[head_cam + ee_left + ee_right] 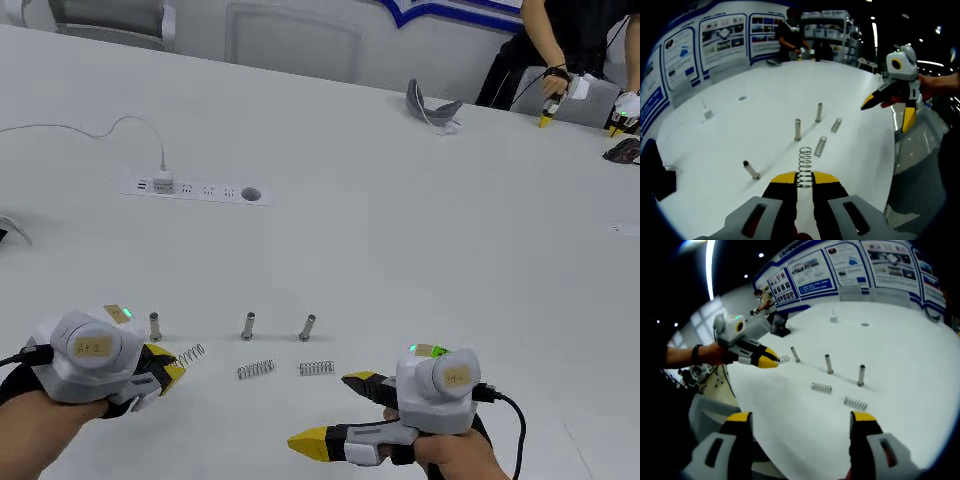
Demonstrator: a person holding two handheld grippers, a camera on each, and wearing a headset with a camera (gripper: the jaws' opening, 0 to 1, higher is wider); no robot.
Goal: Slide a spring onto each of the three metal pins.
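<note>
Three short metal pins stand in a row on the white table: left point(155, 326), middle point(248, 325) and right point(307, 327). My left gripper point(172, 368) is shut on one end of a spring point(190, 353), which sticks out just right of the left pin point(751, 170). The held spring point(804, 162) points toward the middle pin point(798, 129). Two more springs point(256, 369) point(317, 368) lie flat in front of the middle and right pins. My right gripper point(325, 412) is open with nothing in it, near the table's front edge; its jaws point(801, 420) frame the loose springs point(821, 387) point(855, 403).
A white power strip point(195, 188) with a plugged charger and cable lies at the back left. A grey object point(430, 105) rests on the far side. A person point(570, 40) works with grippers at the far right corner. The table's front edge is close under both grippers.
</note>
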